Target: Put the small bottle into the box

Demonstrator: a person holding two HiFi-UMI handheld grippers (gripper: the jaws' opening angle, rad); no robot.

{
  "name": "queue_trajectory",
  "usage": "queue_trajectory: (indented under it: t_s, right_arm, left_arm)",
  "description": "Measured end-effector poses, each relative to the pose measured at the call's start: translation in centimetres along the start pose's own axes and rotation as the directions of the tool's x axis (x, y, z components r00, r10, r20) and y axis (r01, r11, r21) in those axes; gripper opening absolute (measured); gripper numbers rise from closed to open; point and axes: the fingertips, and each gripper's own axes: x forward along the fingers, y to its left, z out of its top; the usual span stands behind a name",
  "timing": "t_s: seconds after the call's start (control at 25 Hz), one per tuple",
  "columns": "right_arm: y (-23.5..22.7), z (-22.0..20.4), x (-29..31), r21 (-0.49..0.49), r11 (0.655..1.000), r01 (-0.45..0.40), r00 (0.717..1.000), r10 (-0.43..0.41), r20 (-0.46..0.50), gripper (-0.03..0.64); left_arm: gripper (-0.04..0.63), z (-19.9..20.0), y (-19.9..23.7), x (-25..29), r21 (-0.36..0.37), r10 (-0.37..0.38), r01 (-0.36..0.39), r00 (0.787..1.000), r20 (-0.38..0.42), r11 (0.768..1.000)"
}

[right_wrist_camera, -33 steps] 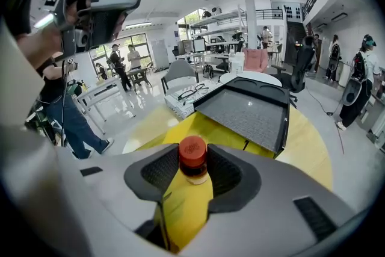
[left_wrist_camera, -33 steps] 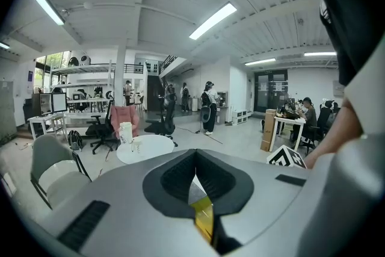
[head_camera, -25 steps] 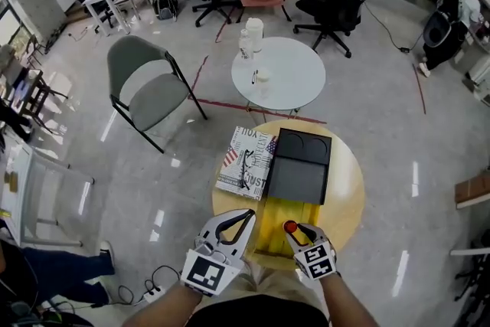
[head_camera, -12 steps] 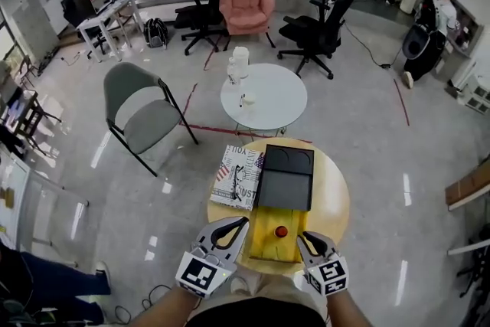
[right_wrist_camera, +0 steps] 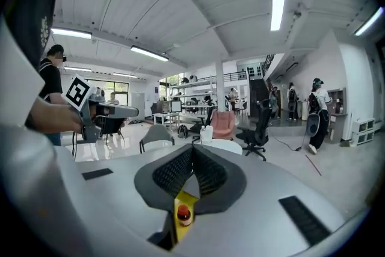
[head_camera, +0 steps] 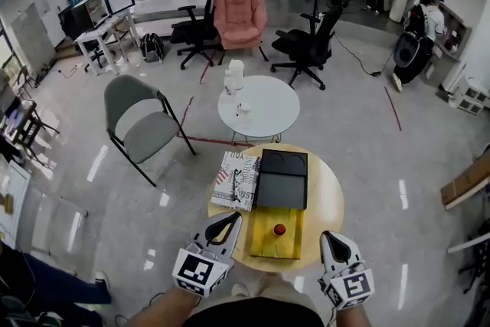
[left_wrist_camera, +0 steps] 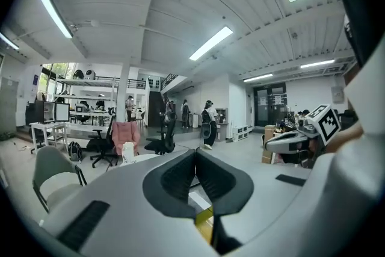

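Nearest: left gripper (head_camera: 231,219) at the near edge of the round wooden table (head_camera: 328,199), fingers pressed together, empty. Right gripper (head_camera: 332,240) off the table's right side, jaws just closed, nothing between. Small bottle (head_camera: 280,229), red cap, stands in the yellow box (head_camera: 264,240). Beyond: black case (head_camera: 282,180), with a magazine (head_camera: 235,180) beside it.

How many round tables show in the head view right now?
2. The round light wooden table is nearest, at lower centre of the head view. The round white table stands just beyond it. Distant furniture could hide more.
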Motion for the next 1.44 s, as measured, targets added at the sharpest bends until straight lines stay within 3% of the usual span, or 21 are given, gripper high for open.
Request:
queue_trajectory:
  t_s: [0.28,0.84,1.24,1.44]
  right_arm:
    - [0.4,2.9,-3.9,-0.027,0.996,0.080,0.996,-0.078,0.051,0.012]
    - [2.7,5.6,-8.0,-0.049,0.990,0.132,0.986,-0.125,0.114,0.012]
    - [4.1,6.1,-8.0,-0.089,0.989,0.118,0.989,-0.110,0.095,0.012]
    - [3.6,6.3,-7.0,-0.097,0.993,0.068,0.994,-0.059,0.091,0.012]
  left_arm:
    - [0.017,2.5,-0.4,-3.1,0.048,0.011,-0.014,0.998,0.060,0.999]
    - [0.017,3.8,-1.4,-8.3,0.093,0.018,-0.030,0.991,0.131,0.995]
    - [0.017,3.3,-1.9,-9.3,0.065,0.018,-0.026,0.992,0.127,0.998]
    - [0.017,3.8,-1.7,-8.3,0.056,0.060,-0.067,0.990,0.126,0.996]
